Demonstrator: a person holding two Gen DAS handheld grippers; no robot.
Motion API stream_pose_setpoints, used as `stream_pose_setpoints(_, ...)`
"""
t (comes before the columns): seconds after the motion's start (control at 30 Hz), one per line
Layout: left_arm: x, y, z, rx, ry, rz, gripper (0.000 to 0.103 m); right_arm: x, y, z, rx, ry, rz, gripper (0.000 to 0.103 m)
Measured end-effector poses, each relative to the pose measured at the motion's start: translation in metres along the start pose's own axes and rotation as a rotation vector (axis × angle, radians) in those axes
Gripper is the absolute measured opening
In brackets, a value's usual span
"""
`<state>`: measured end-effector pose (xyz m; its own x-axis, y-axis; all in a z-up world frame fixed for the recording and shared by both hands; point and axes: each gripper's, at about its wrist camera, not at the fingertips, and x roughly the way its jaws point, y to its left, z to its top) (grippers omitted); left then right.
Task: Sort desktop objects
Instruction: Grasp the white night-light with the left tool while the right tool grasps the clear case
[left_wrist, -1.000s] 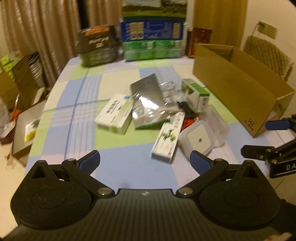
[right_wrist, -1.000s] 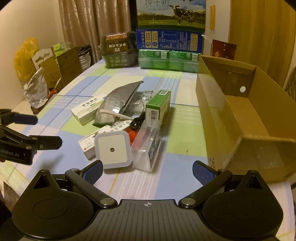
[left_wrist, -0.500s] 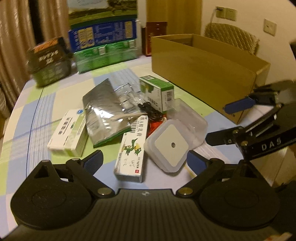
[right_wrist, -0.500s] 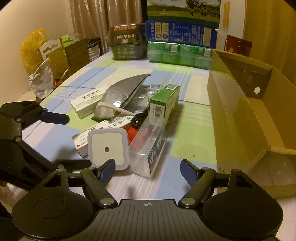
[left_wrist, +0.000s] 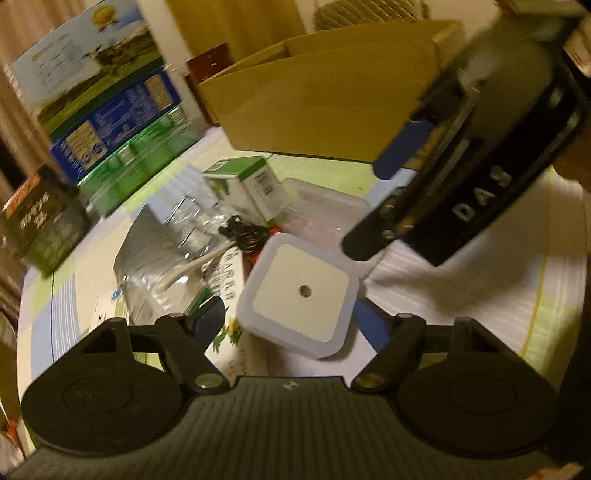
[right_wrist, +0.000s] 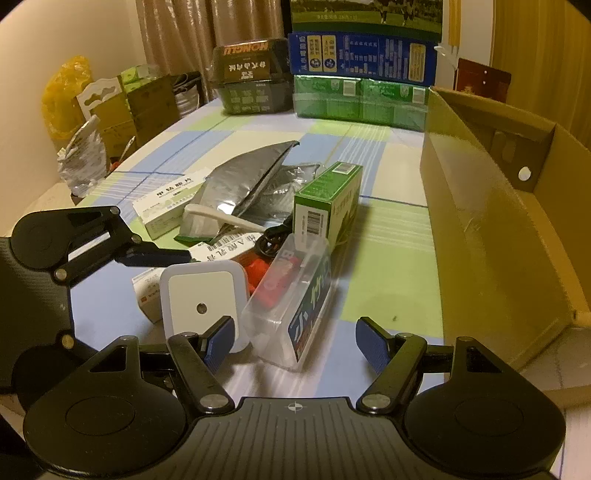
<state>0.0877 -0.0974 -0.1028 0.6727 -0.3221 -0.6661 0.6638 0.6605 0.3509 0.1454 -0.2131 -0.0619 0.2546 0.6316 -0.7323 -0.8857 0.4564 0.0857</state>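
**Desktop objects: both grippers closing in on the pile**

Cardboard box (right_wrist: 491, 236) sits open on the right – likely the drop spot. Clutter is heaped mid-table (right_wrist: 388, 266), beside it. Right gripper (right_wrist: 295, 338) has just been narrowing, jaws apart around the clear case (right_wrist: 295, 295), pads not touching. Left gripper (left_wrist: 291, 317) likewise narrowing, jaws apart, white square night light (left_wrist: 301, 293) between them (frame is blurred). Advice: centre each item btwn pads before squeezing – avoid snagging neighbours.

Right gripper (right_wrist: 291, 338) (jaws just closing) straddles clear case (right_wrist: 291, 295) — untouched.
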Motion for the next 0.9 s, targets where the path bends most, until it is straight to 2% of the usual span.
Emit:
stream_pose_setpoints(0.1,0.003,-0.004,0.002,0.029,-0.008,0.012,0.066,0.004,-0.001,0.001,0.005,-0.001,0.001,0.068)
stream_pose_setpoints(0.2,0.004,-0.005,0.002,0.024,-0.013,0.019,0.066,0.008,0.0,0.004,0.007,-0.001,0.006,0.063)
stream_pose_setpoints(0.27,0.002,-0.002,0.002,-0.006,-0.014,0.012,0.066,0.012,0.001,0.005,0.006,0.003,0.01,0.054)
stream_pose_setpoints(0.33,0.0,0.002,0.001,-0.043,-0.012,0.003,0.066,0.013,0.001,0.005,0.011,0.006,0.016,0.035)
stream_pose_setpoints(0.53,-0.004,0.002,0.002,-0.102,-0.005,0.013,0.061,0.004,-0.005,0.002,0.018,0.004,-0.014,0.028)
stream_pose_setpoints(0.77,-0.01,0.005,0.005,-0.173,0.004,-0.014,0.061,-0.025,-0.01,-0.013,0.011,0.017,-0.016,0.028)
stream_pose_setpoints(0.9,-0.013,0.008,0.003,-0.236,0.009,-0.041,0.061,-0.04,-0.012,-0.029,-0.013,0.034,-0.047,0.028)
